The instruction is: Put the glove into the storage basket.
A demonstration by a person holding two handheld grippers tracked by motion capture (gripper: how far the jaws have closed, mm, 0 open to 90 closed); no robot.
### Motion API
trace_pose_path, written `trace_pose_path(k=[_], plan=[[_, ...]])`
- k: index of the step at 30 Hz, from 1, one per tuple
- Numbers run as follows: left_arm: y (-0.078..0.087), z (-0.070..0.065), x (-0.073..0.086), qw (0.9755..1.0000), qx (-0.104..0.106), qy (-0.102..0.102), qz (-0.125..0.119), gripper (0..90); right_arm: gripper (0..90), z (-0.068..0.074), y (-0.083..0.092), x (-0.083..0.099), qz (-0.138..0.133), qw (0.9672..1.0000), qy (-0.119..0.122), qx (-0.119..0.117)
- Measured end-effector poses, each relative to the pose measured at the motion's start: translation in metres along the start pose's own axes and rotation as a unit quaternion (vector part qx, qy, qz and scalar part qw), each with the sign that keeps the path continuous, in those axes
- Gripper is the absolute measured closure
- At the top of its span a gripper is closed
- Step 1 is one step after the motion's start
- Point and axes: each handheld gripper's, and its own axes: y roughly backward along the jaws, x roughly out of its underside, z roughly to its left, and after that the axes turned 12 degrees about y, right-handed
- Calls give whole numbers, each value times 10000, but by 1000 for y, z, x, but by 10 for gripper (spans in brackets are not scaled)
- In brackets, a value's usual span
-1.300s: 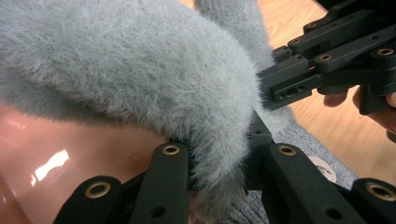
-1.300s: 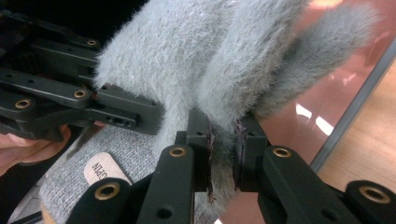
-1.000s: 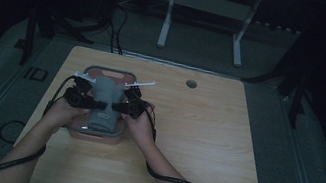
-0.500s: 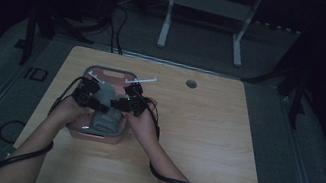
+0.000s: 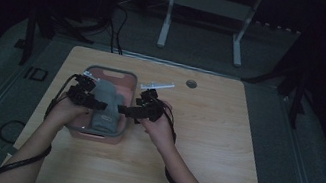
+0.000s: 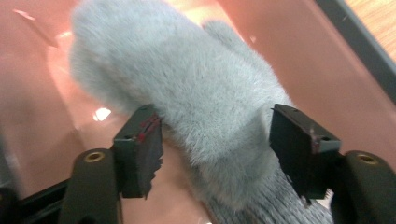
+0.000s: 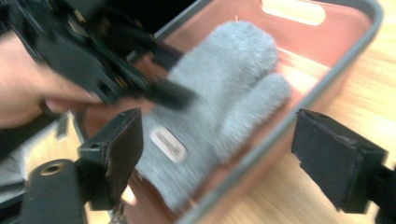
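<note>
1. A wooden table (image 5: 212, 146) is standing in a dim room, with a metal stand (image 5: 206, 8) sitting on the floor behind it.
2. A pink tub (image 5: 129, 83) with a grey rim is sitting on the table's left half.
3. A fluffy grey mitten (image 5: 109, 105) is lying inside the tub, its knitted cuff pointing toward the person.
4. The left gripper (image 5: 97, 105) is hanging over the tub; its jaws have just been opening and are now standing apart on either side of the mitten (image 6: 196, 102), no longer pinching it.
5. The right gripper (image 5: 123, 110) is hovering at the tub's right rim; its jaws have just been opening and are now spread wide, holding nothing, with the mitten (image 7: 219, 93) lying beyond them.
</note>
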Motion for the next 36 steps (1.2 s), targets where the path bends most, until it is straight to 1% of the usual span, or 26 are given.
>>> trace_pose_path(k=[1, 2, 3, 4, 5, 6, 8, 9, 11, 12, 13, 15, 18, 20, 21, 22, 24, 25, 27, 28, 30, 31, 32, 33, 34, 36], plan=[[4, 1, 2, 9999, 122, -13, -53, 313, 137, 0, 3, 3, 36, 9999, 160, 40], [9, 1, 4, 9997, 154, -34, -166, 272, 138, -1, 5, 6, 75, 9996, 274, 89], [12, 0, 5, 9996, 123, -36, -259, 269, 137, -2, 8, 9, 93, 9993, 353, 69], [16, 0, 7, 9991, 131, -39, -396, 265, 137, -3, 10, 11, 107, 9992, 383, 54], [16, 0, 7, 9991, 131, -39, -396, 258, 137, -5, 13, 14, 115, 9990, 425, 82], [22, -2, 10, 9981, 132, -71, -597, 256, 137, -6, 16, 17, 111, 9989, 453, 108], [27, -5, 14, 9964, 179, -120, -822, 229, 137, -10, 23, 23, 62, 9990, 440, 110], [27, -7, 15, 9961, 168, -137, -859, 214, 137, -11, 28, 26, 40, 9990, 415, 126], [28, -12, 17, 9948, 96, -246, -980, 170, 138, -13, 34, 30, 16, 9990, 429, 161], [28, -14, 18, 9944, 103, -293, -1014, 167, 138, -14, 37, 32, 16, 9989, 434, 175], [29, -16, 19, 9938, 118, -295, -1065, 145, 138, -15, 40, 35, 6, 9988, 448, 196], [30, -22, 21, 9925, 85, -357, -1166, 143, 139, -16, 47, 39, -14, 9988, 449, 212], [33, -31, 22, 9897, 155, -449, -1348, 143, 139, -17, 54, 44, -36, 9985, 496, 232], [36, -39, 23, 9873, 118, -535, -1494, 143, 139, -18, 61, 48, -42, 9983, 531, 248], [38, -42, 23, 9863, 162, -557, -1547, 144, 139, -18, 64, 50, -56, 9983, 532, 247], [39, -46, 23, 9858, 211, -584, -1558, 143, 139, -19, 67, 52, -71, 9981, 545, 269], [40, -54, 23, 9842, 269, -695, -1603, 143, 139, -21, 73, 55, -53, 9979, 577, 291], [40, -58, 24, 9836, 324, -736, -1612, 143, 139, -22, 76, 57, -67, 9978, 587, 305], [39, -67, 25, 9816, 479, -791, -1671, 143, 139, -25, 83, 62, -70, 9975, 608, 362], [39, -70, 26, 9815, 516, -818, -1655, 143, 139, -27, 86, 64, -69, 9974, 612, 385], [36, -78, 28, 9798, 621, -882, -1685, 143, 139, -30, 91, 69, -61, 9971, 620, 432], [34, -82, 28, 9795, 663, -906, -1670, 143, 139, -32, 94, 71, -49, 9971, 612, 459], [31, -89, 30, 9780, 753, -966, -1691, 143, 139, -33, 96, 73, -45, 9970, 611, 474], [31, -89, 30, 9780, 753, -966, -1691, 143, 139, -33, 96, 73, -45, 9970, 611, 474], [29, -93, 31, 9777, 774, -1027, -1661, 143, 139, -35, 100, 77, -53, 9966, 639, 508], [25, -100, 33, 9760, 801, -1132, -1680, 143, 139, -37, 105, 81, -33, 9964, 653, 538]])
